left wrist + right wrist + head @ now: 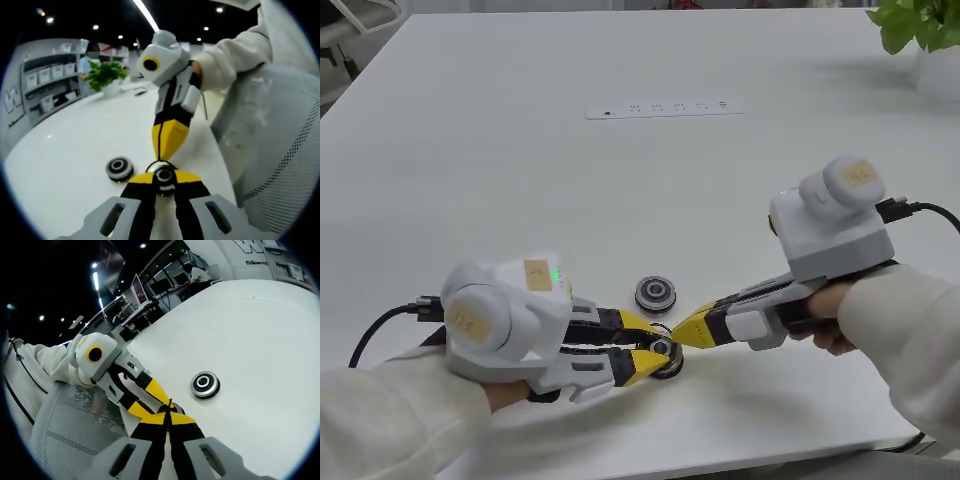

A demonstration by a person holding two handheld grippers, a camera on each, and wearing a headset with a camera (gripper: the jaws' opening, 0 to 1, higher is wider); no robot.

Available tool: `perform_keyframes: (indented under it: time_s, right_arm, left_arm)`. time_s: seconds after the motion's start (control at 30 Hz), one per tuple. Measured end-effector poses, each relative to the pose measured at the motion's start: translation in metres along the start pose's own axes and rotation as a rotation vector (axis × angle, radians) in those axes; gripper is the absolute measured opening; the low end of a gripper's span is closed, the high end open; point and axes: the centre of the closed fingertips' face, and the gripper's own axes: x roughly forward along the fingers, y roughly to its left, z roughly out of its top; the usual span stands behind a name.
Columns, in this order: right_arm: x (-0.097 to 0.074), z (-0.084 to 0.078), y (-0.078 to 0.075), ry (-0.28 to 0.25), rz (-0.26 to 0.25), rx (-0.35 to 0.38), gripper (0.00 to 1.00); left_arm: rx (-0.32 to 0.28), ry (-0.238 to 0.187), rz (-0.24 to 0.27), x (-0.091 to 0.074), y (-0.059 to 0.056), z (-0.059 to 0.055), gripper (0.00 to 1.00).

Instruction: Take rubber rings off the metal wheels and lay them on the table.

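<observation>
At the near bench (520,180) edge, the left gripper (655,343) clamps a wheel (668,356), hub facing back along its jaws. The right gripper (682,330), jaws together, touches that wheel's rim. A second wheel (655,293) lies flat just behind.

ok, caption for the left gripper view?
Left gripper holds a wheel, the right gripper shut at its rim; a second wheel lies beside on the table.

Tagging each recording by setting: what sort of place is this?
Probably an open-plan office or lab: a long white table with a power strip and potted plant, storage shelves with bins along the wall, and a mesh office chair.
</observation>
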Motion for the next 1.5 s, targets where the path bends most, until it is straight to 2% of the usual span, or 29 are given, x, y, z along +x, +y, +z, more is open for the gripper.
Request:
perform_keyframes:
  time_s: [0.33, 0.53, 0.67, 0.87, 1.0, 1.1, 1.17, 1.27, 1.33, 1.43, 1.5]
  right_arm:
    - [-0.001, -0.001, -0.002, 0.005, -0.015, 0.005, 0.0]
    - [-0.003, 0.0, -0.003, 0.004, -0.022, 0.019, 0.0]
    - [-0.007, 0.003, -0.006, -0.015, -0.034, 0.03, 0.0]
    - [-0.011, 0.006, -0.006, -0.03, -0.049, 0.039, 0.0]
    - [-0.013, 0.009, -0.007, -0.04, -0.053, 0.043, 0.0]
    - [-0.014, 0.011, -0.007, -0.05, -0.057, 0.045, 0.0]
    - [-0.014, 0.012, -0.007, -0.052, -0.056, 0.049, 0.0]
    - [-0.014, 0.013, -0.005, -0.052, -0.057, 0.043, 0.0]
    - [-0.014, 0.015, -0.003, -0.055, -0.054, 0.036, 0.0]
    - [-0.016, 0.019, 0.0, -0.064, -0.055, 0.033, 0.0]
    - [-0.017, 0.022, 0.002, -0.07, -0.057, 0.03, 0.0]
  left_arm:
    - [-0.023, 0.034, 0.004, 0.0, 0.0, 0.0, 0.14]
    - [-0.026, 0.029, -0.011, -0.004, -0.001, 0.004, 0.16]
    - [-0.043, 0.016, -0.013, -0.008, -0.001, 0.01, 0.3]
    - [-0.04, -0.001, -0.033, -0.017, -0.006, 0.021, 0.37]
    - [-0.026, -0.01, -0.029, -0.023, -0.005, 0.027, 0.42]
    - [-0.042, -0.005, -0.074, -0.029, -0.009, 0.034, 0.48]
    - [-0.014, -0.023, -0.06, -0.033, -0.006, 0.043, 0.52]
    - [-0.025, -0.033, -0.059, -0.041, -0.006, 0.054, 0.57]
    - [-0.011, -0.046, -0.054, -0.048, -0.005, 0.062, 0.61]
    - [0.001, -0.04, -0.047, -0.061, -0.005, 0.068, 0.66]
    - [0.0, -0.011, -0.049, -0.072, -0.005, 0.065, 0.7]
